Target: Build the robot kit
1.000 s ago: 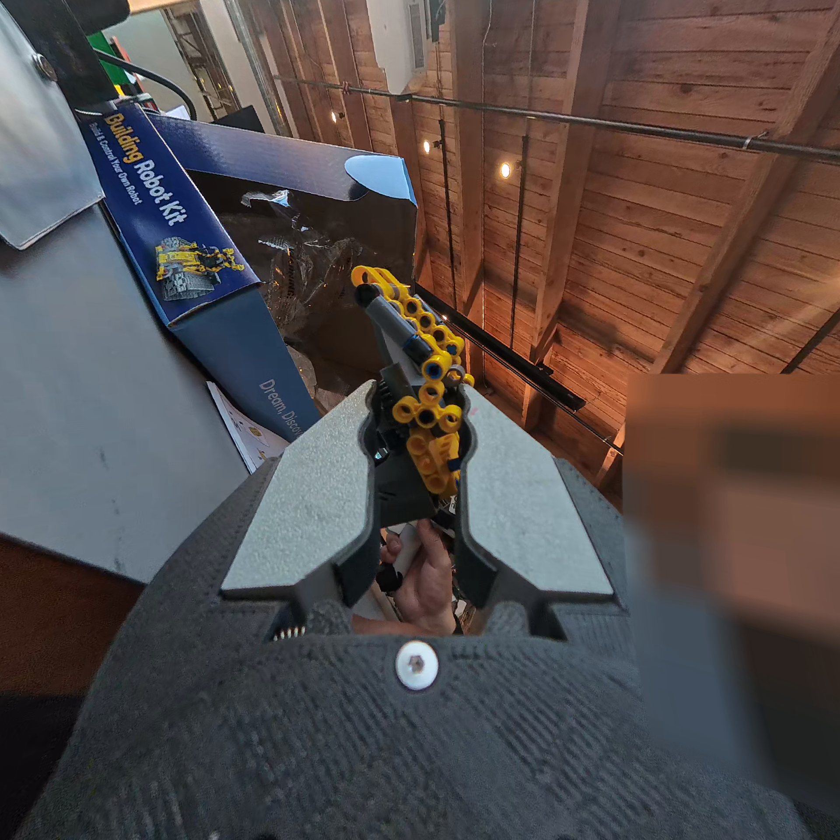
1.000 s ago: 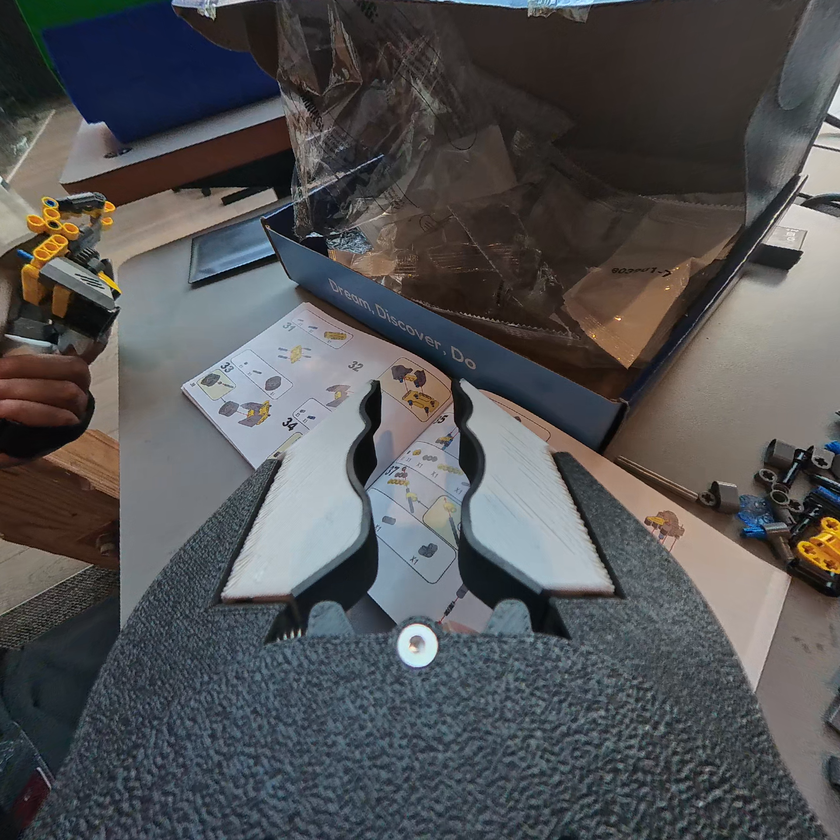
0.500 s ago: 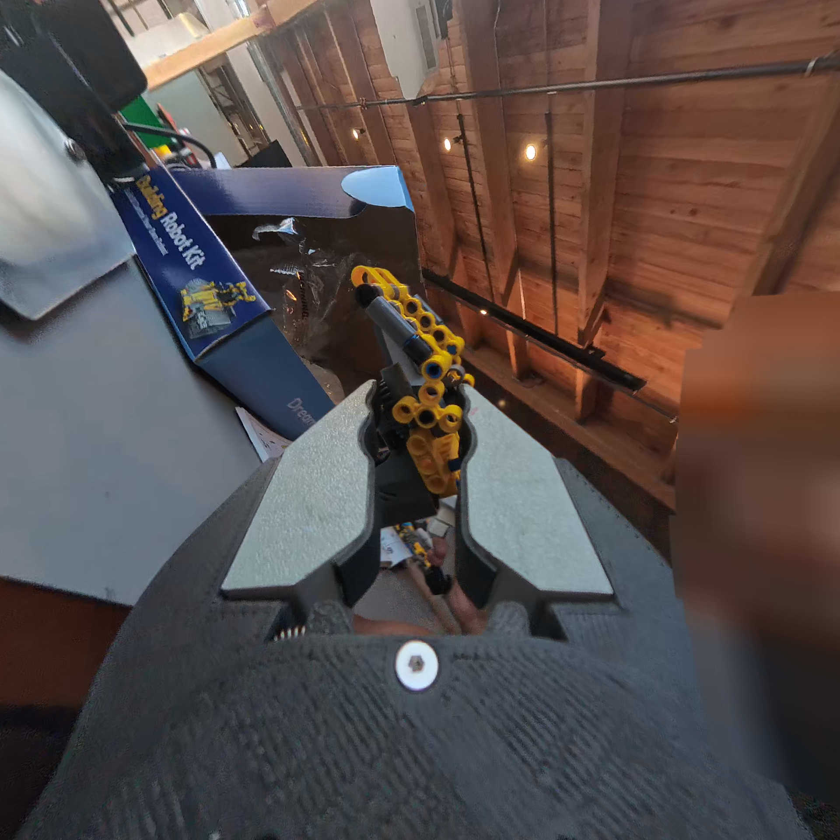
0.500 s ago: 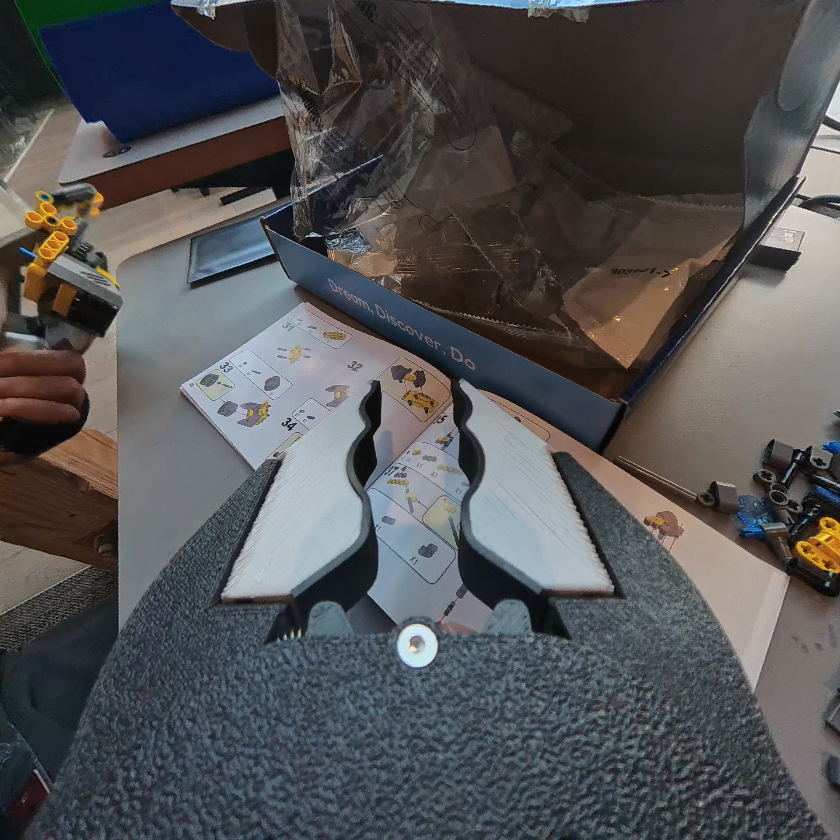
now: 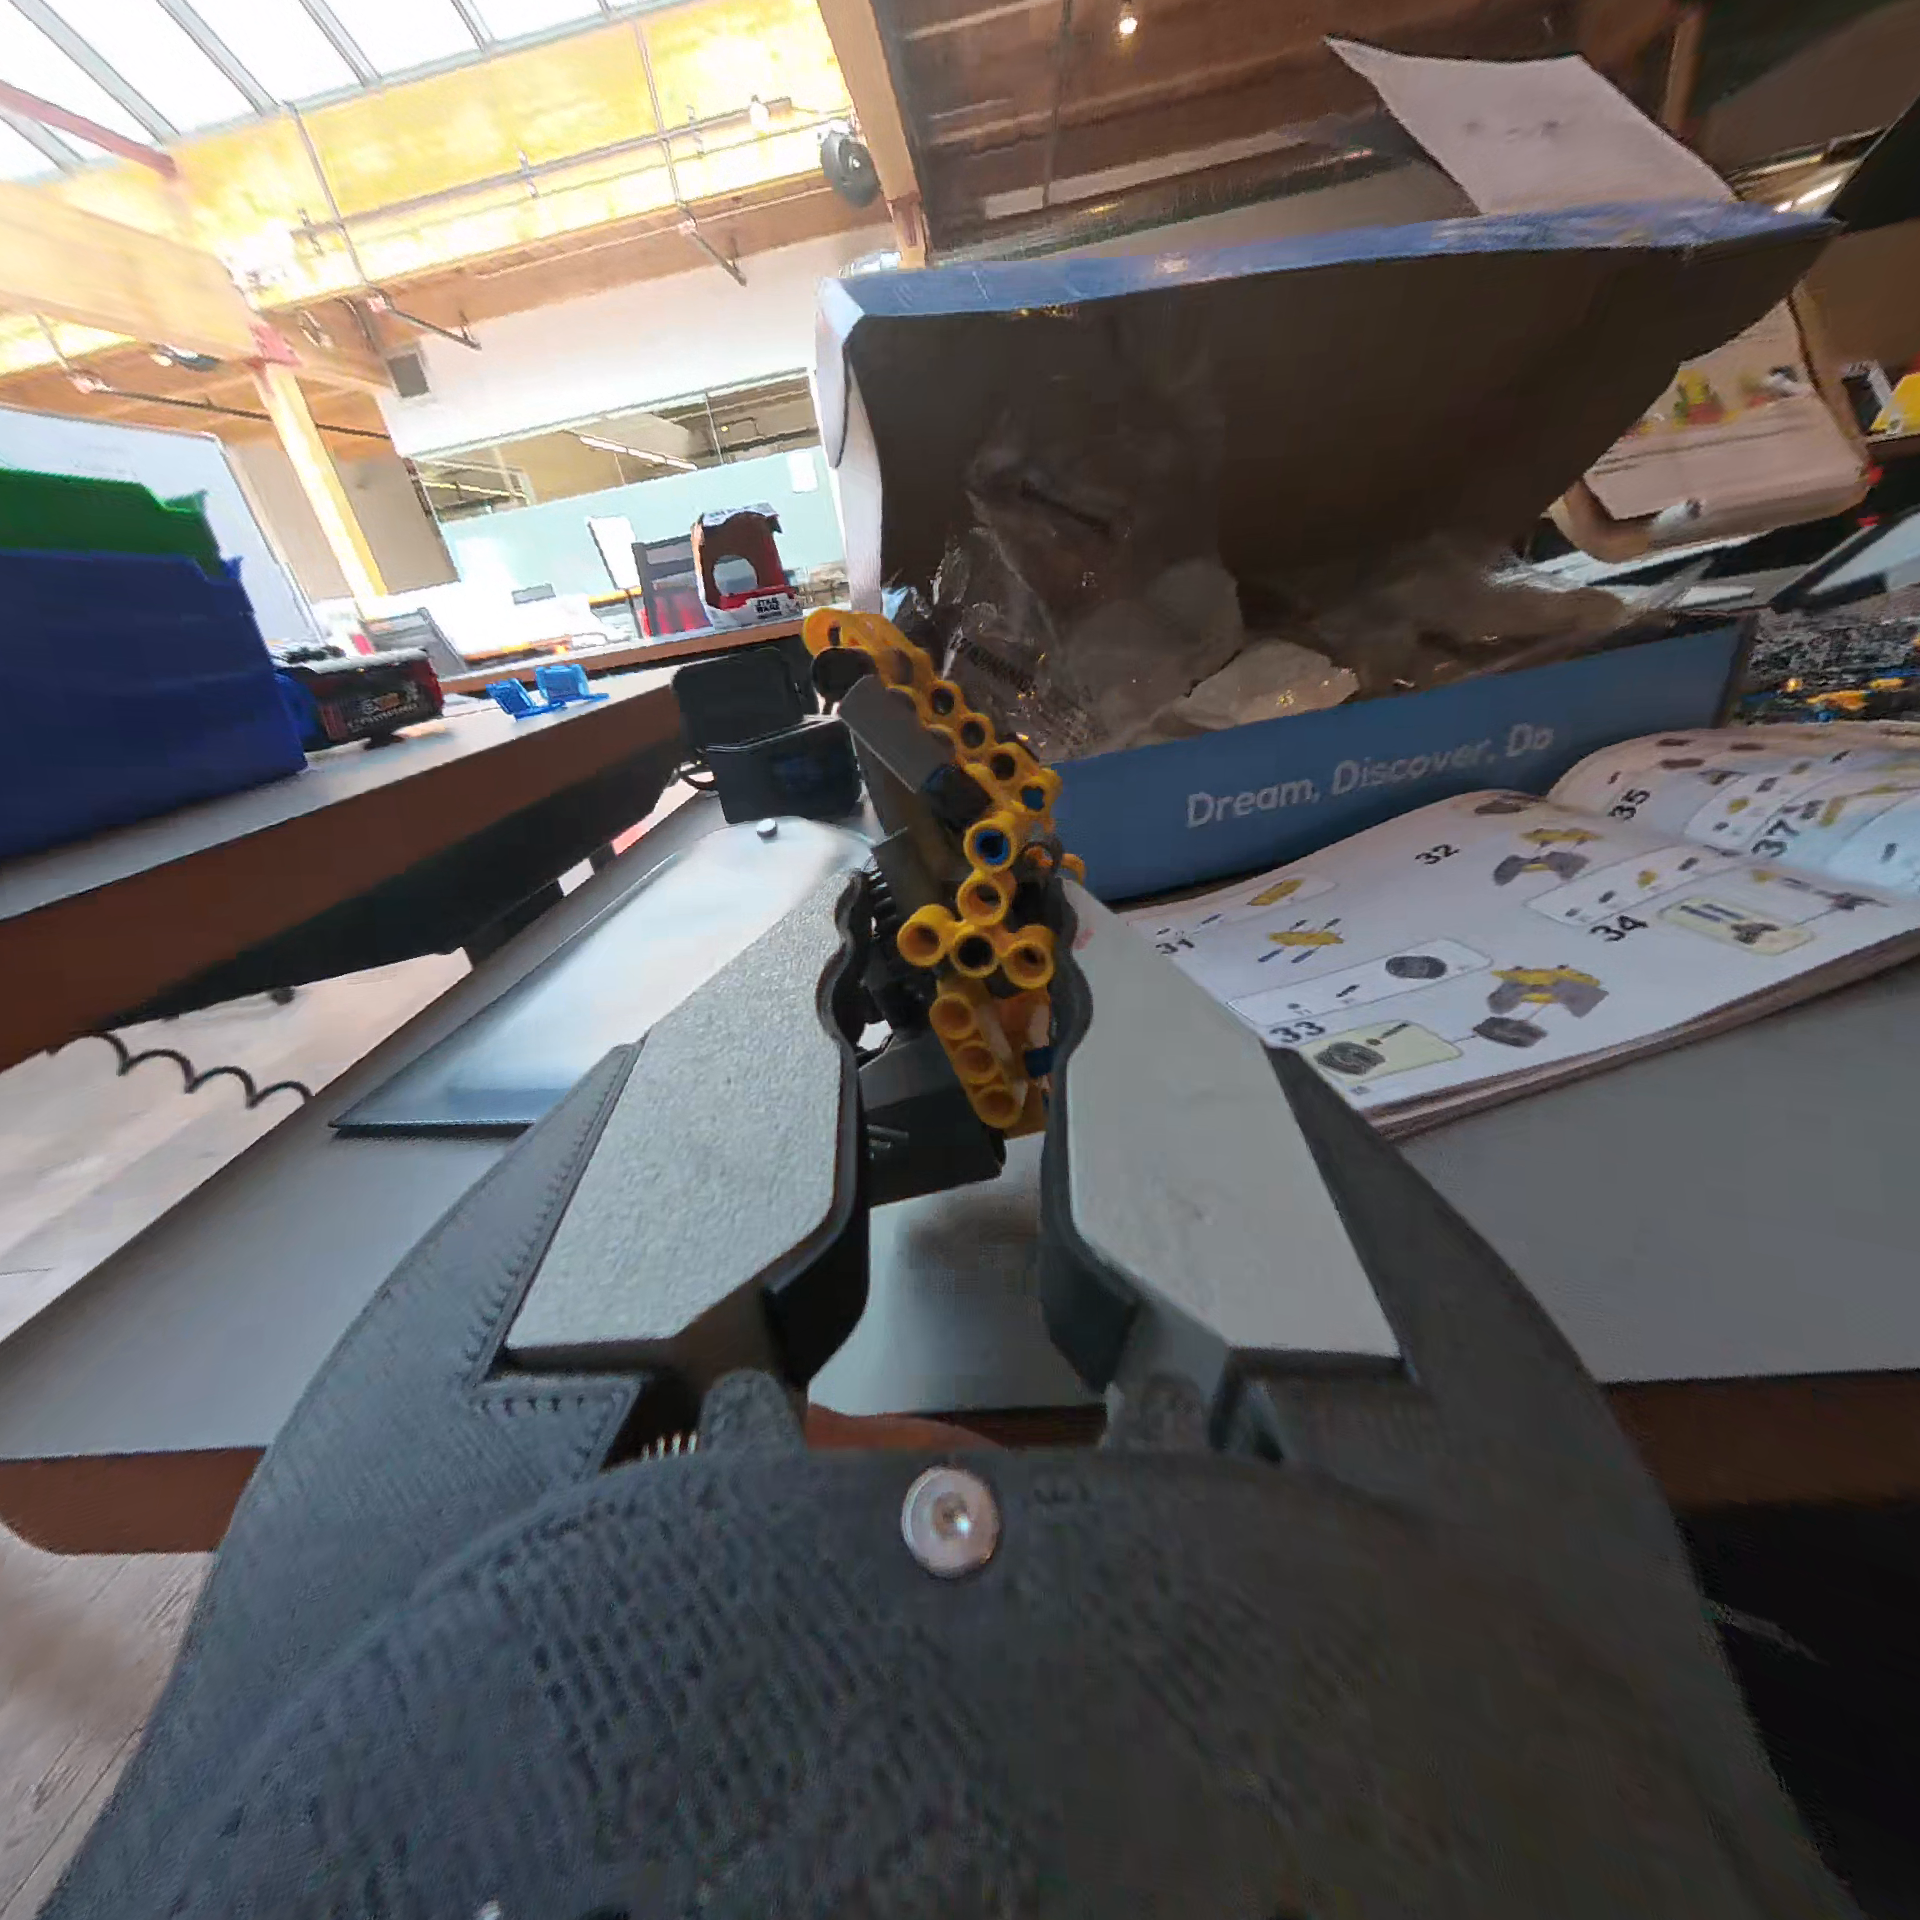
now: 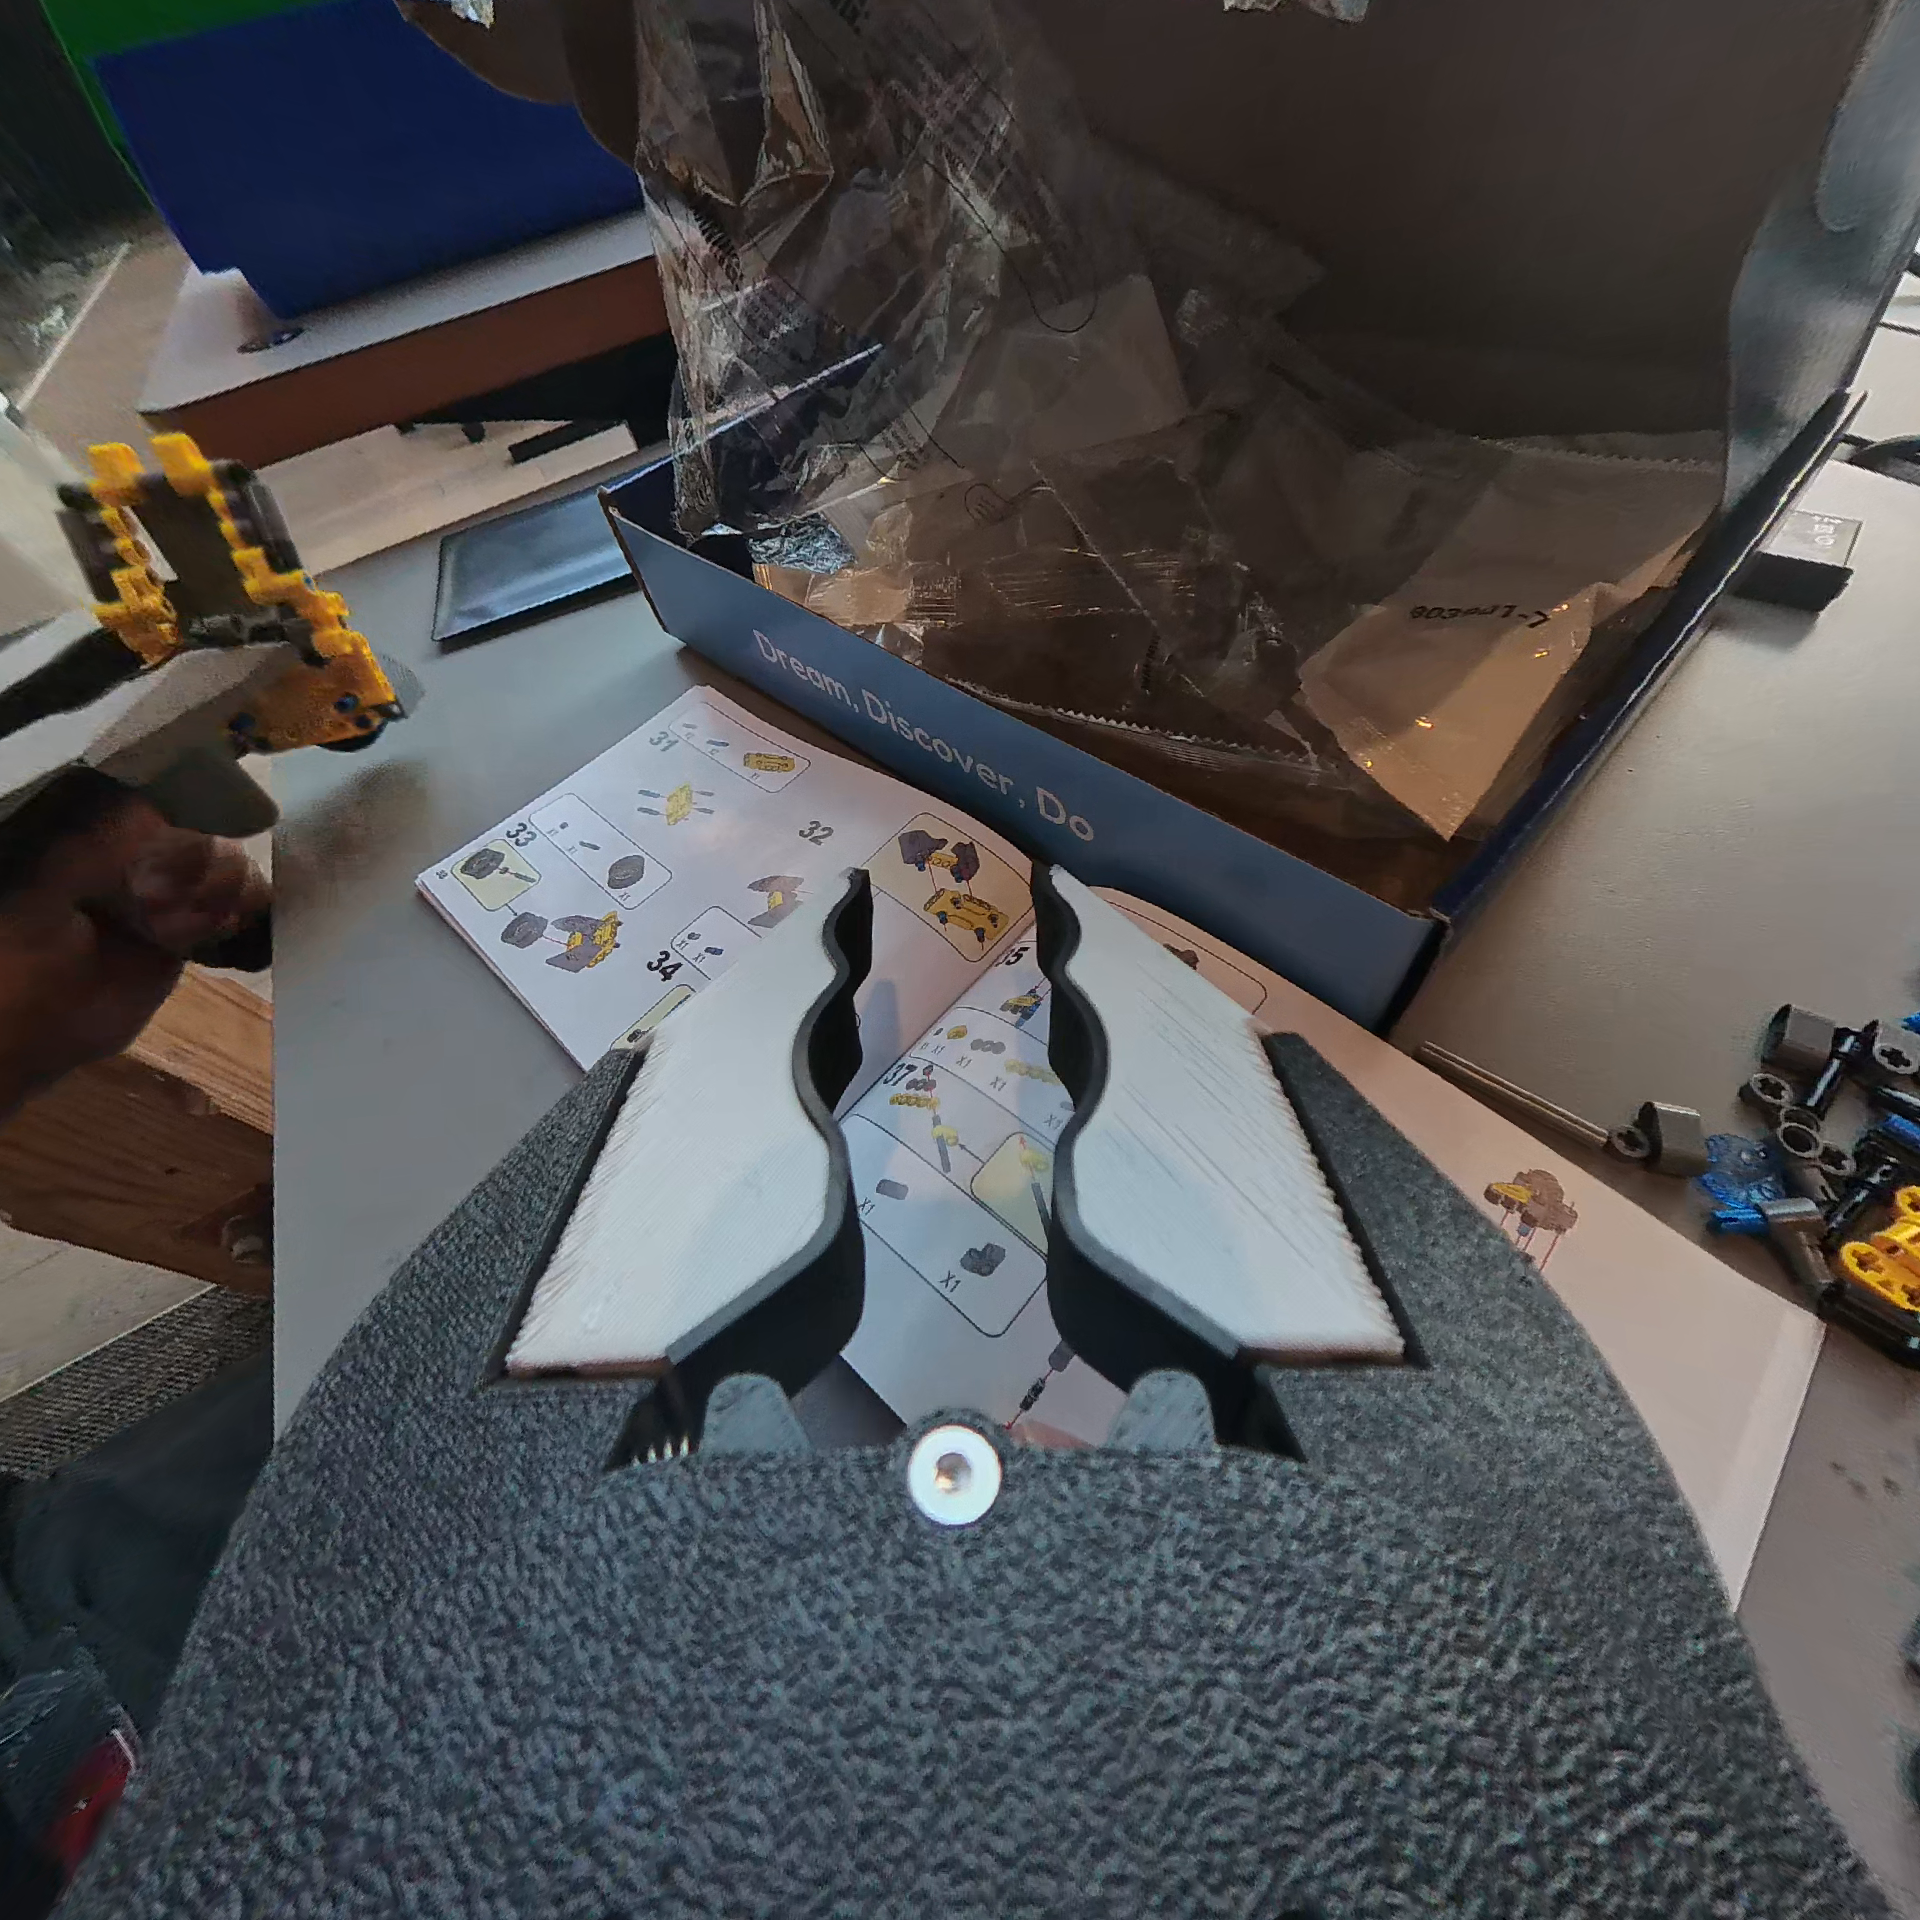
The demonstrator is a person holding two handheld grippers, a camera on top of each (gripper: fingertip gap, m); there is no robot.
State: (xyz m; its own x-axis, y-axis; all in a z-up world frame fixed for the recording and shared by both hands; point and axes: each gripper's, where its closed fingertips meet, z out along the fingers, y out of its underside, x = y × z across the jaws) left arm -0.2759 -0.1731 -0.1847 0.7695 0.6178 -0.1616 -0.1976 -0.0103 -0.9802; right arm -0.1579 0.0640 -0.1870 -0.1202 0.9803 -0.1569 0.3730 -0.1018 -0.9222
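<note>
My left gripper (image 5: pixel 961 935) is shut on a yellow and grey brick assembly (image 5: pixel 961 862) with holed beams, held above the grey table's near left edge. The same assembly (image 6: pixel 223 592) shows at the far left of the right wrist view, in the left gripper with a hand below it. My right gripper (image 6: pixel 951 904) is open and empty, hovering over an open instruction booklet (image 6: pixel 665 831). The booklet (image 5: pixel 1507 935) lies in front of the blue kit box (image 5: pixel 1382 769), whose open inside holds clear plastic bags (image 6: pixel 987 364).
Loose grey, black, blue and yellow parts (image 6: pixel 1829 1174) lie at the table's right. A dark flat sleeve (image 6: pixel 530 571) lies left of the box (image 6: pixel 935 727). A second table with a blue bin (image 5: pixel 114 707) stands to the left, across a floor gap. There is about 25 cm between the tips of the two grippers.
My left gripper has tilted down from the wooden ceiling to face the table and box, and has moved in toward the table with the assembly still gripped. The right gripper has barely moved.
</note>
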